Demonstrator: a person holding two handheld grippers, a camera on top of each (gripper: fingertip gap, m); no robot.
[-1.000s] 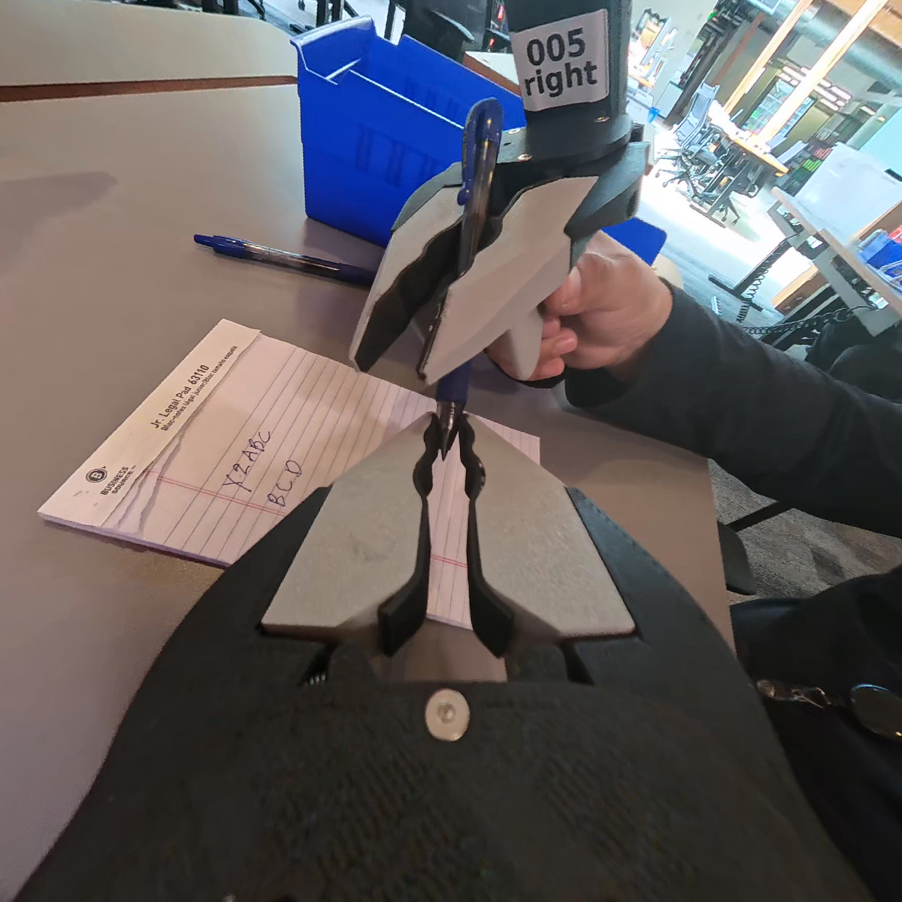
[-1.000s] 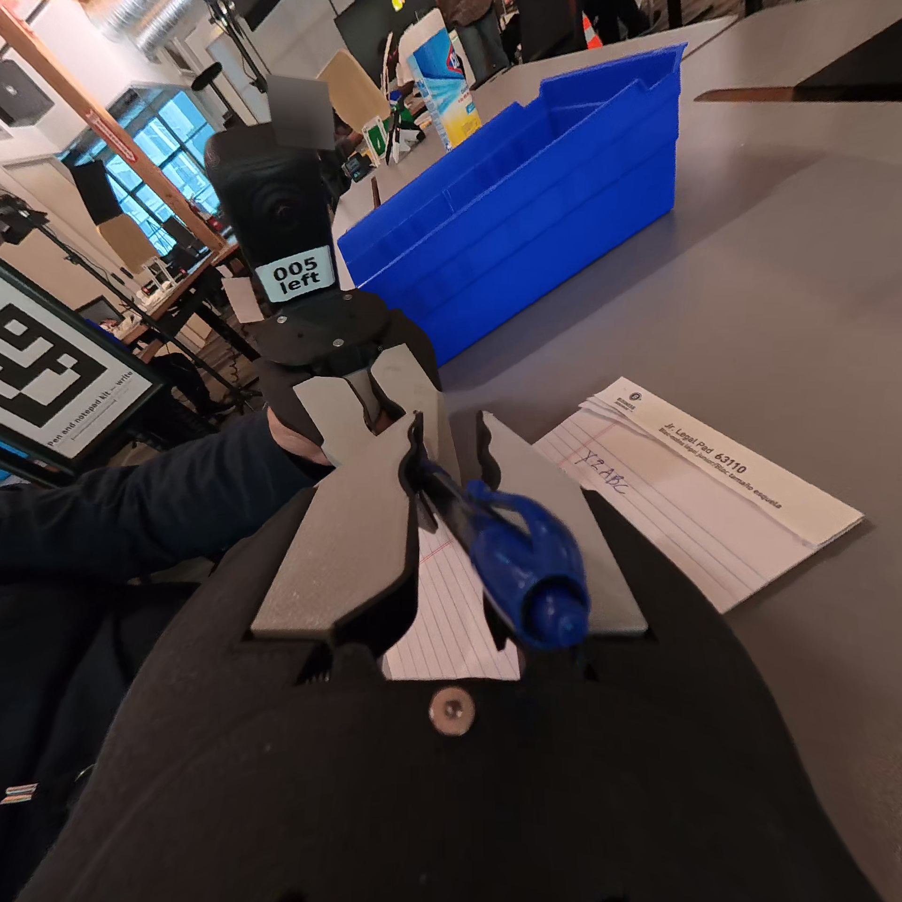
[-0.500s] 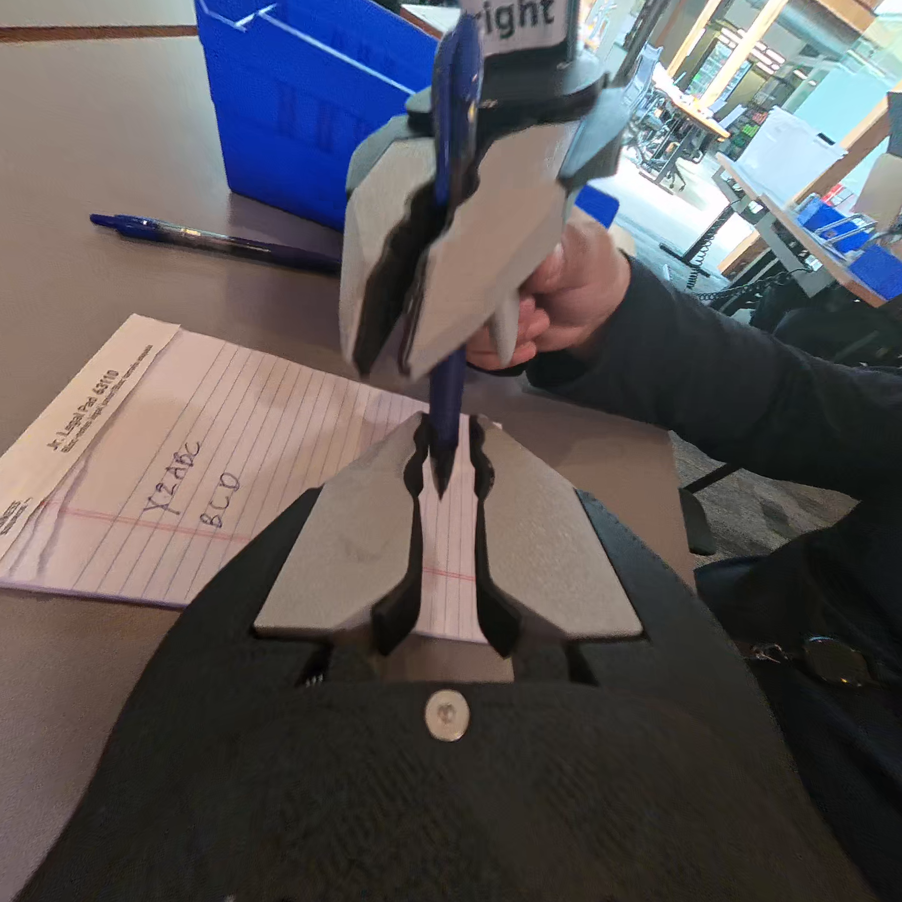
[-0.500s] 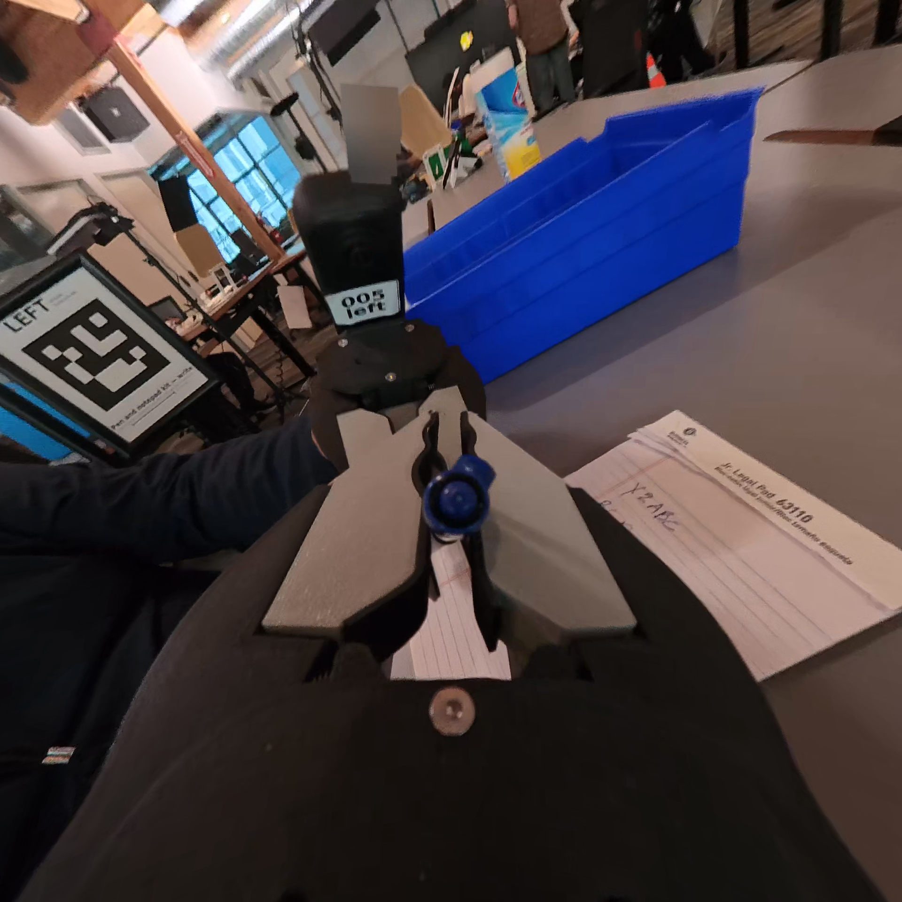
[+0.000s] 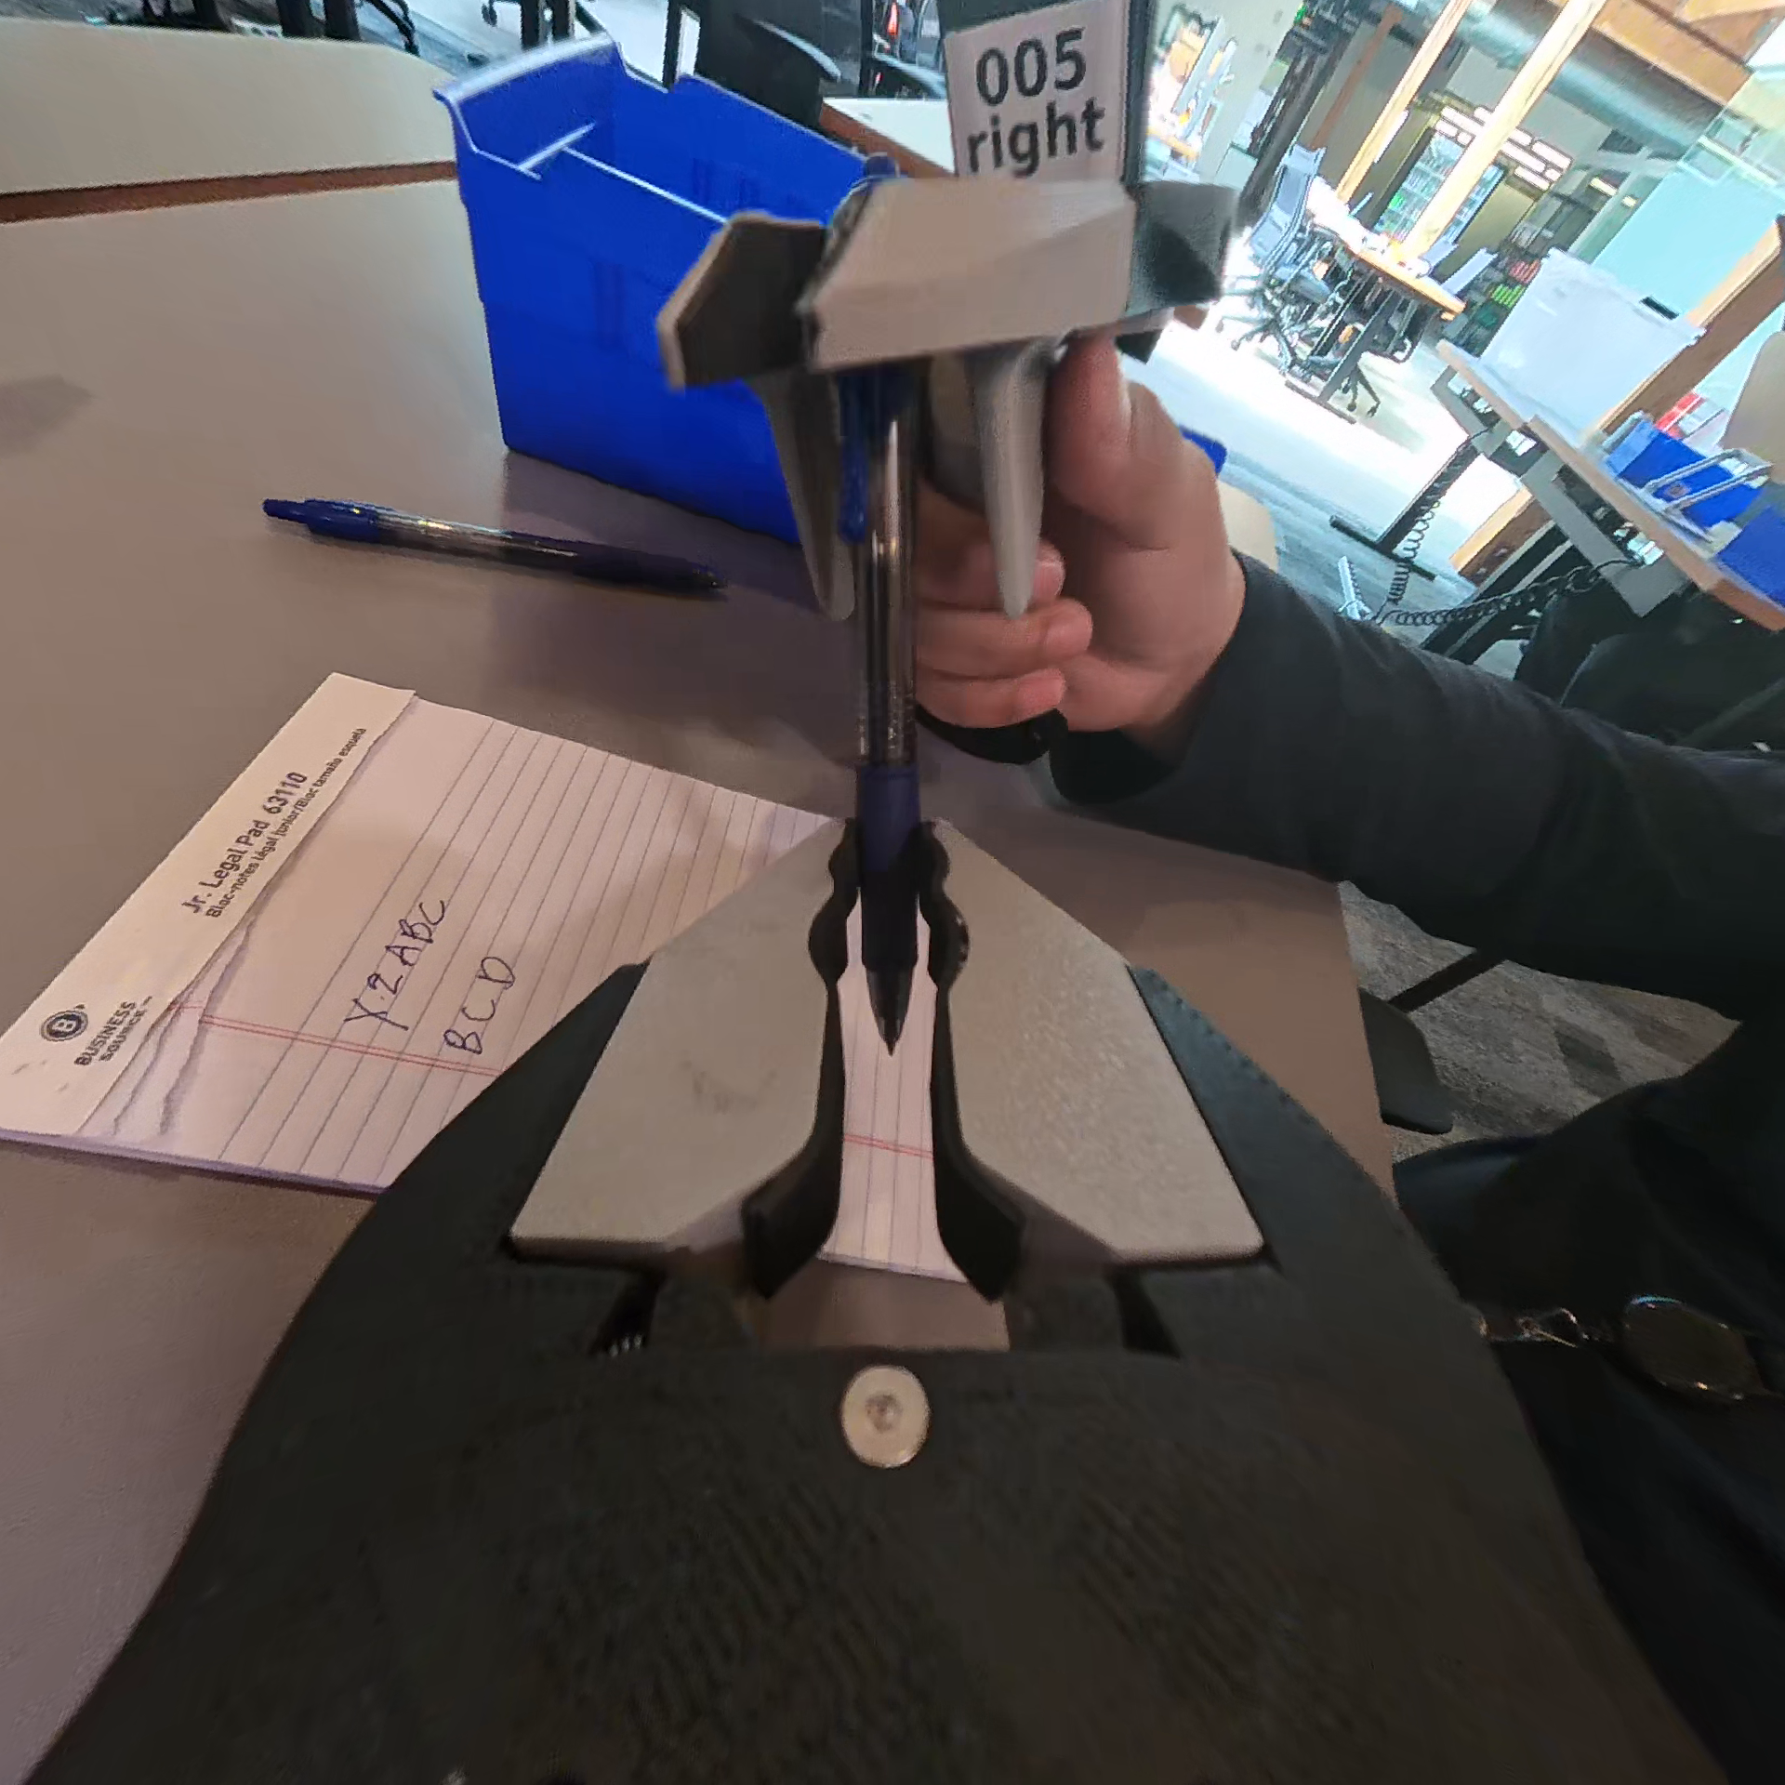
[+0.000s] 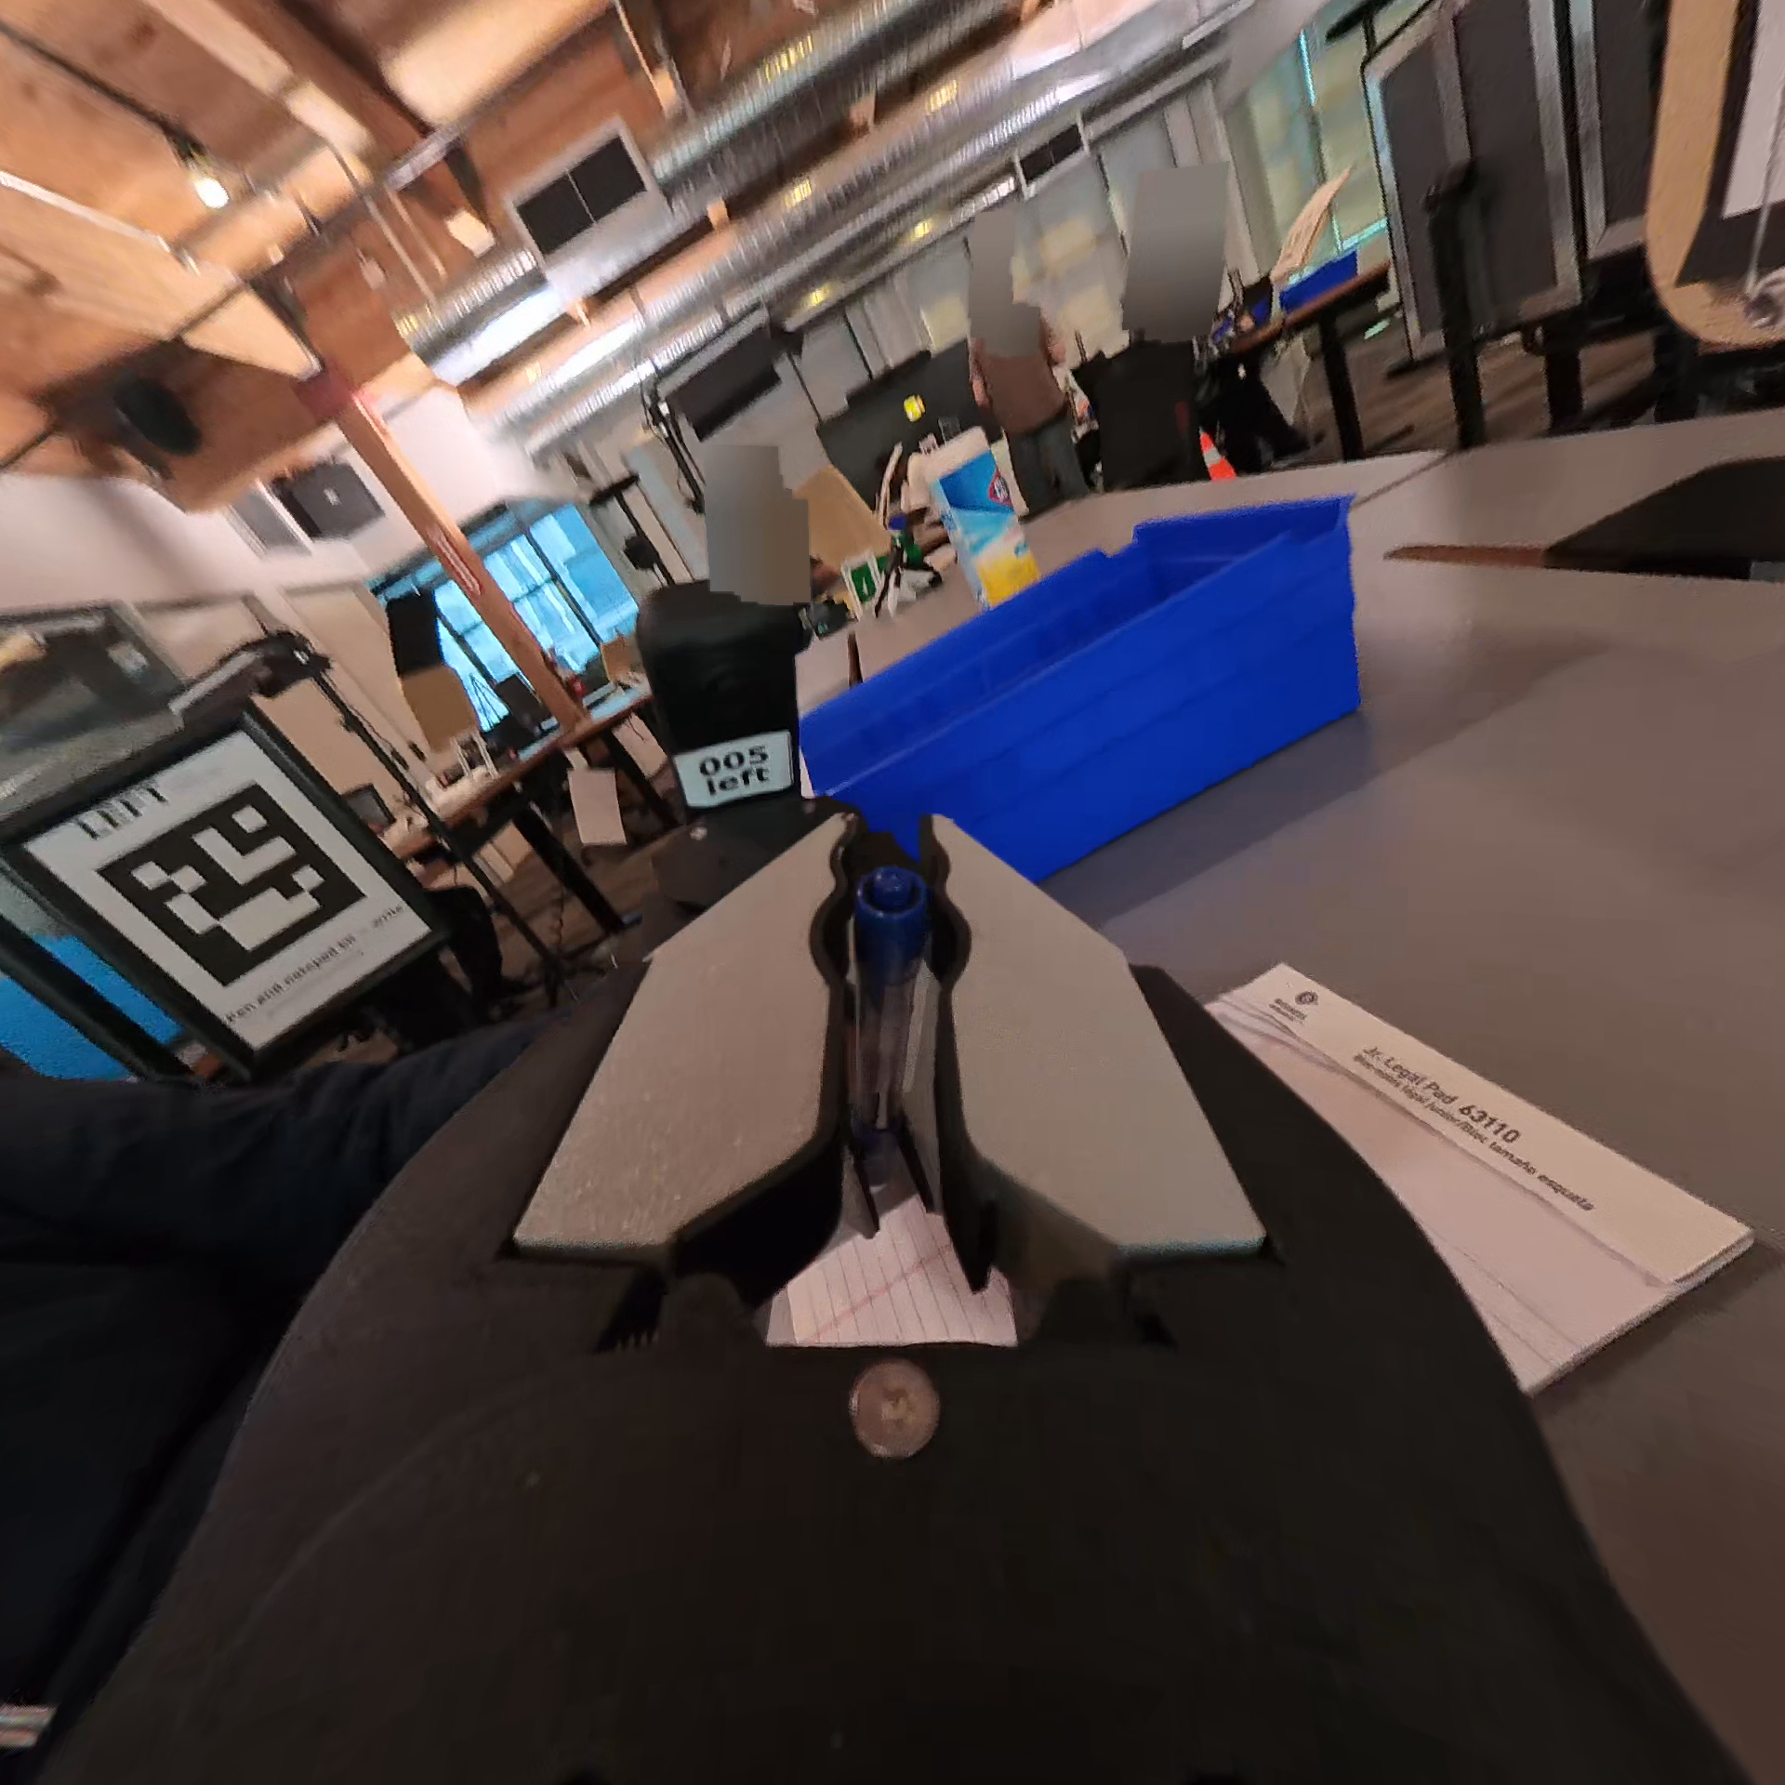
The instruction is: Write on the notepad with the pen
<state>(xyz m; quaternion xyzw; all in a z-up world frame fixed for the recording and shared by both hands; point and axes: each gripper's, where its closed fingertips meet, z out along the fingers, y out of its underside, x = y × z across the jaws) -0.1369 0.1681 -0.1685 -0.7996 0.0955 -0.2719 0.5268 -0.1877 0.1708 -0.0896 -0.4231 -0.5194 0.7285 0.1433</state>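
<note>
A white lined notepad (image 5: 541,869) with some handwriting lies flat on the grey table; it also shows in the right wrist view (image 6: 1449,1140). A blue pen (image 5: 884,628) stands upright, tip down, just above the pad. My right gripper (image 5: 831,270) is level and shut on the pen's upper barrel; in its own view (image 6: 887,835) the pen (image 6: 884,1014) crosses between the fingers. My left gripper (image 5: 887,850) sits low over the pad, its fingertips closed against the pen's blue grip section. The pen tip hangs in the gap behind those tips.
A second blue pen (image 5: 483,546) lies on the table beyond the pad. A blue plastic bin (image 5: 628,319) stands behind it, also in the right wrist view (image 6: 1111,695). A framed marker sign (image 6: 222,889) stands off the table's left edge. People stand far back. Tip to tip, the grippers are about 9 cm apart.
My right gripper has swung from pointing down to level while the pen stayed upright. The pen now sits lower between my left fingertips, at its blue grip instead of its tip.
</note>
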